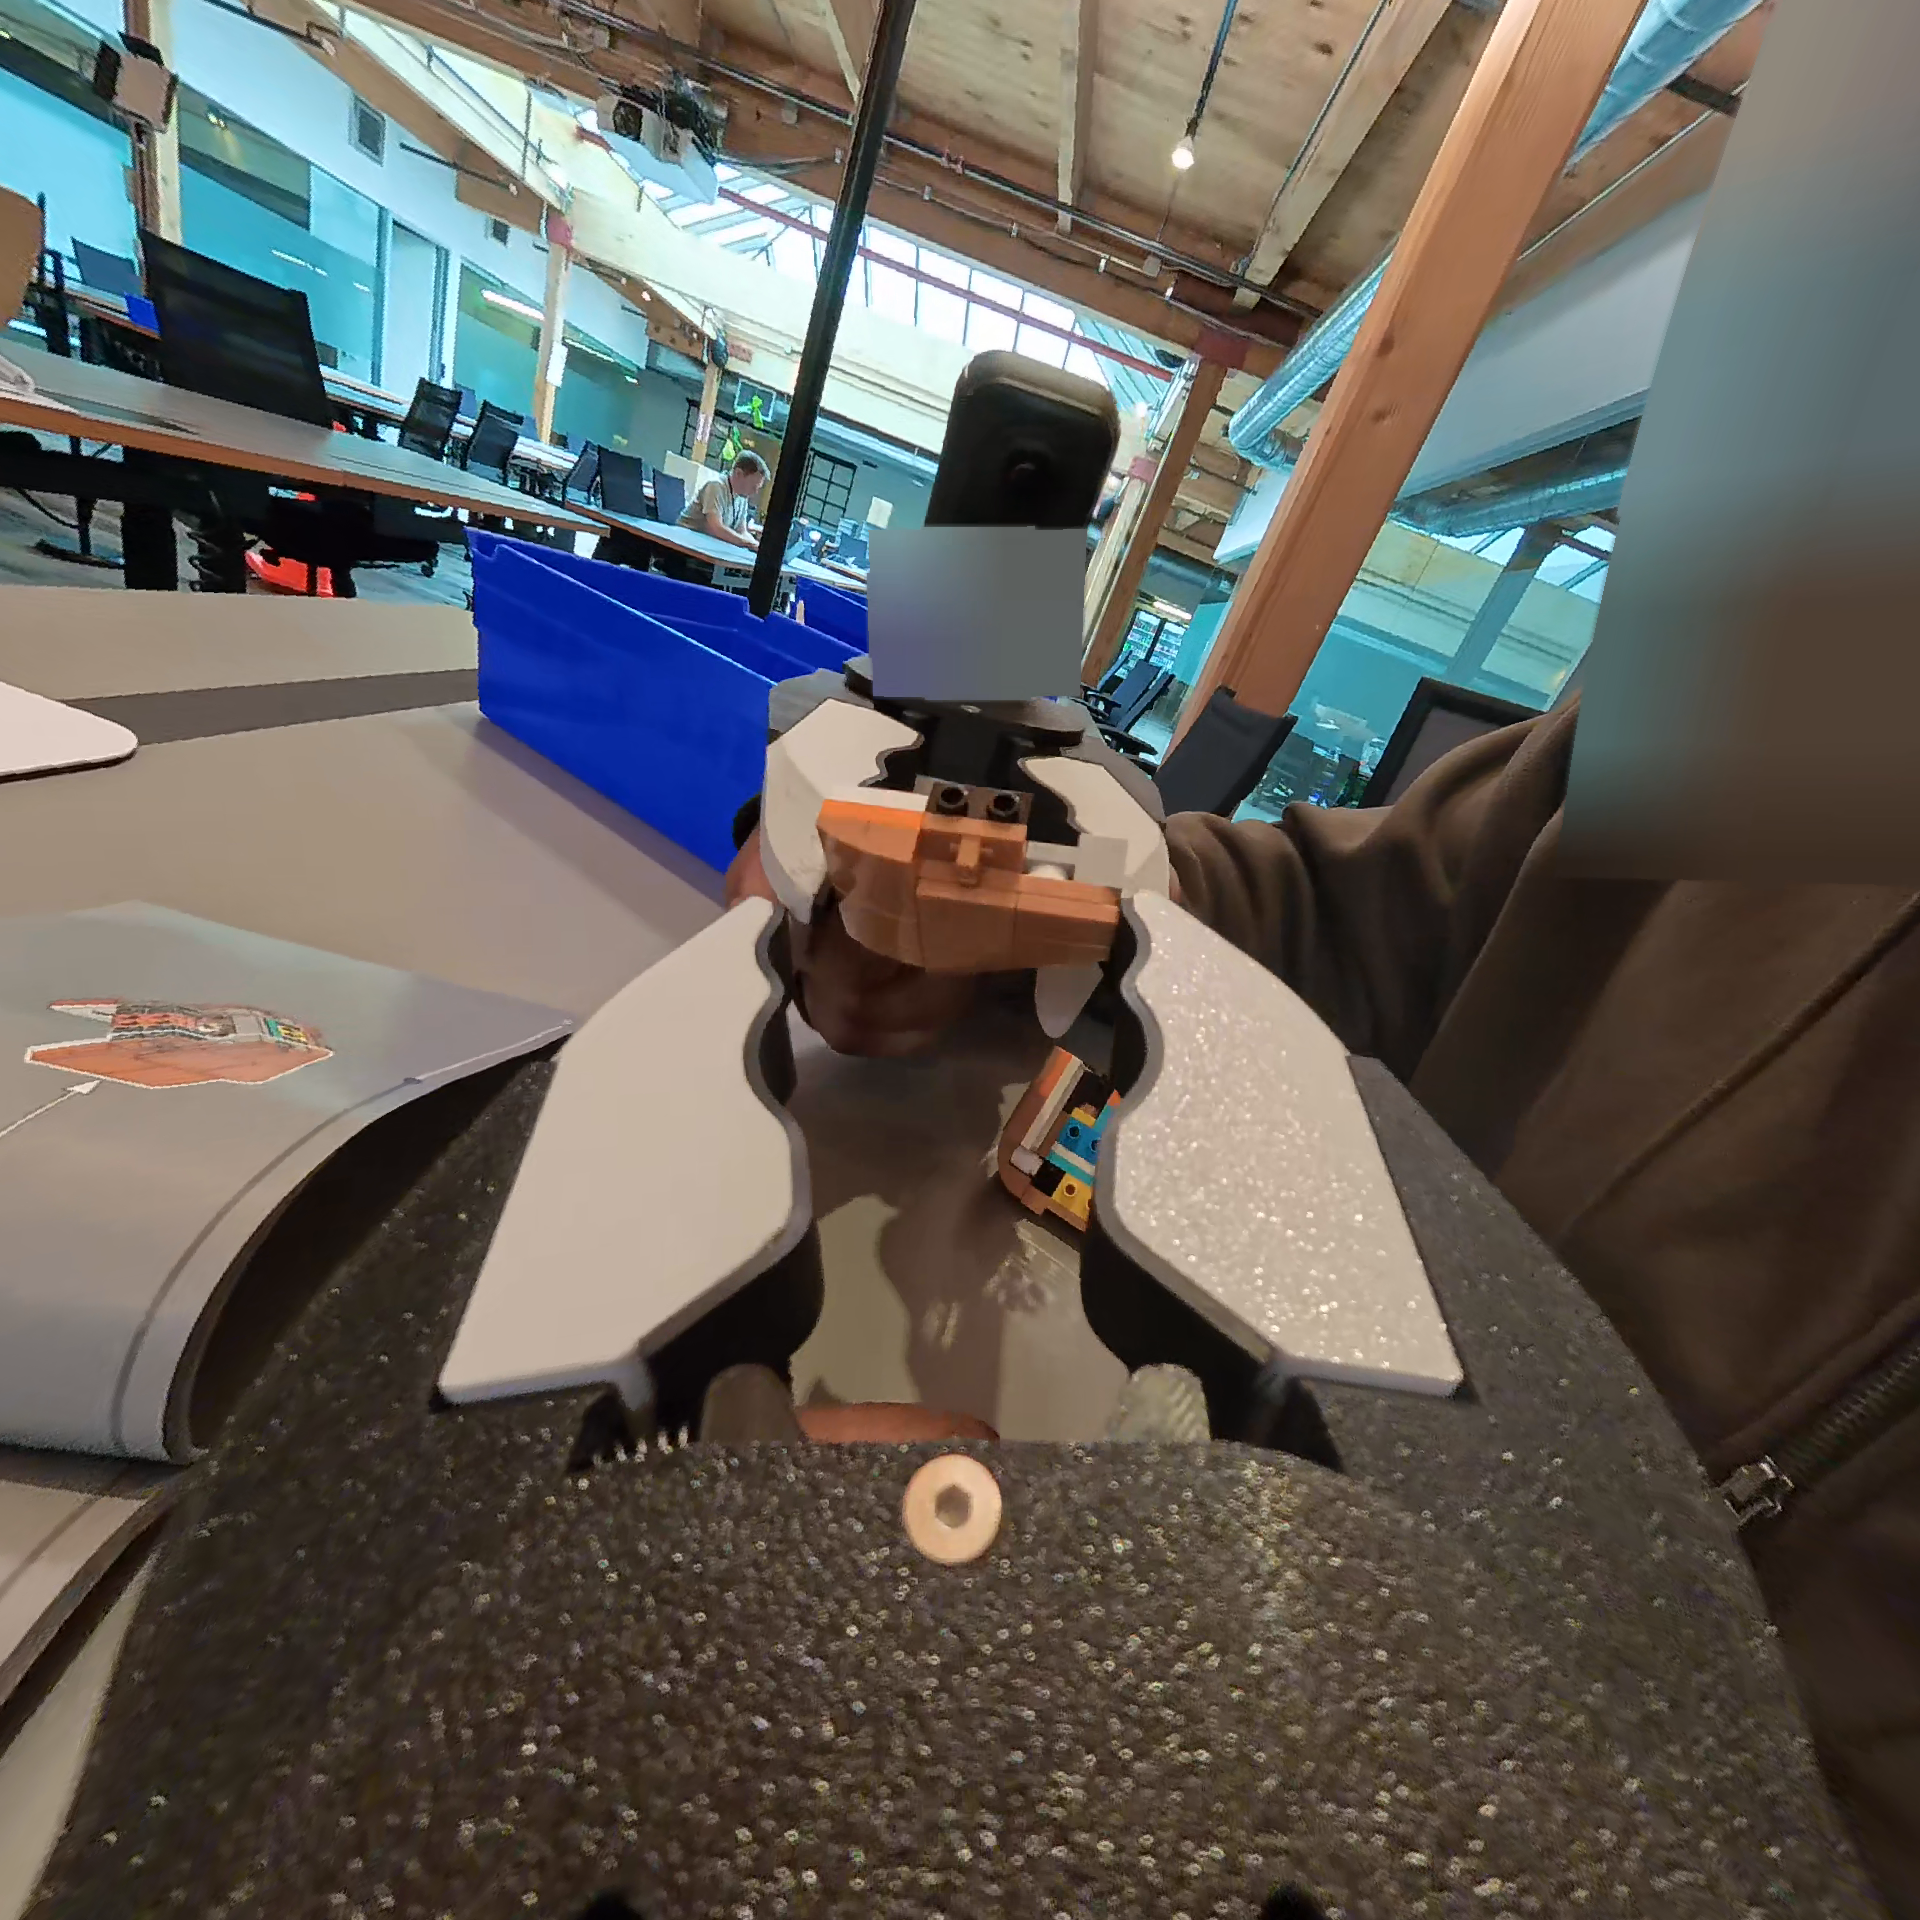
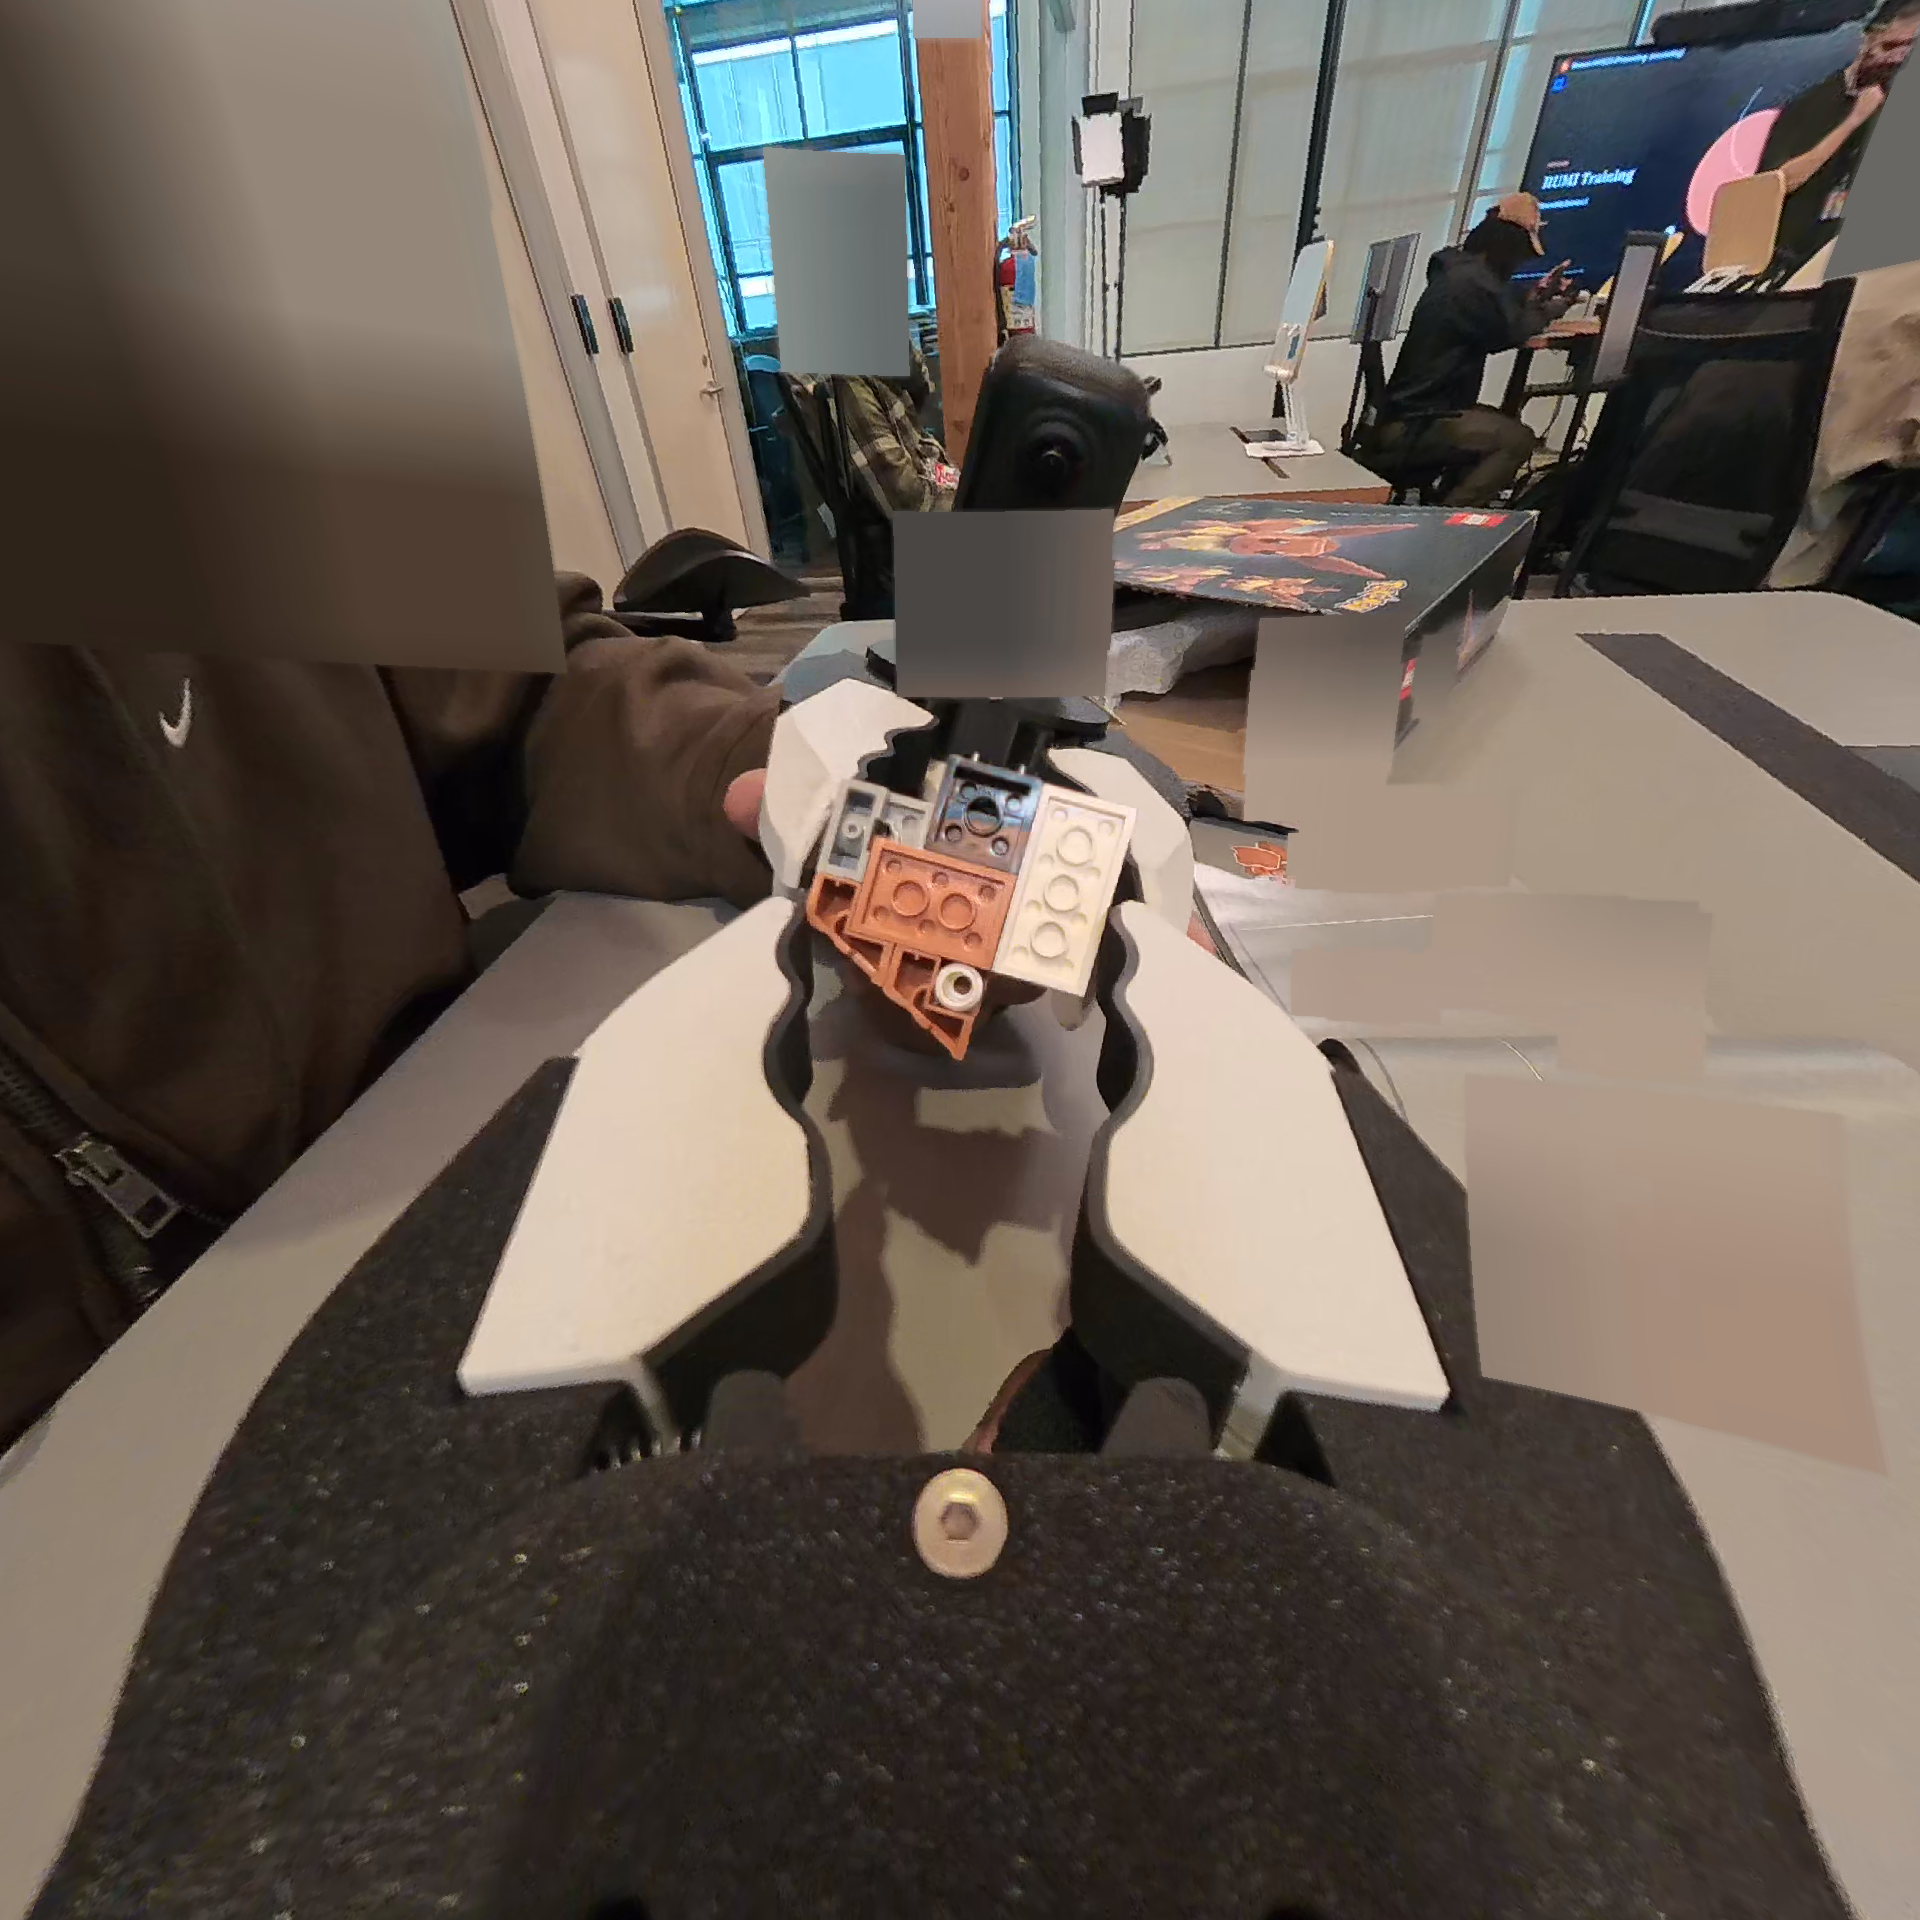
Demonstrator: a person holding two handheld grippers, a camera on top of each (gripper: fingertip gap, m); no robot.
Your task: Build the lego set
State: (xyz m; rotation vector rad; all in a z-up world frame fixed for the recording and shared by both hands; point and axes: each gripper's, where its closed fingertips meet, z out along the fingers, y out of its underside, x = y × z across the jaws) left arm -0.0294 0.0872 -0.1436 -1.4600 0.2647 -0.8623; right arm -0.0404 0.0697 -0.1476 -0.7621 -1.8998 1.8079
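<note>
The small orange-brown, white and black lego sub-assembly is held in the air between the two facing grippers. The right gripper looks to be pinching its sides. The left gripper flanks it with its jaws parted, and contact there is unclear. The sub-assembly is probably light and rigid but could snap apart, so it is best gripped across the solid brown plates.

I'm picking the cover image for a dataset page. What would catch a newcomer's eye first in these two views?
First, the brown lego assembly, held up off the table at the centre of both views; the right wrist view shows its underside. Next, the bright blue bin on the grey table behind it, and the open instruction booklet lying at the left. In the right wrist view, the set's dark box lies on the table farther back.
</note>
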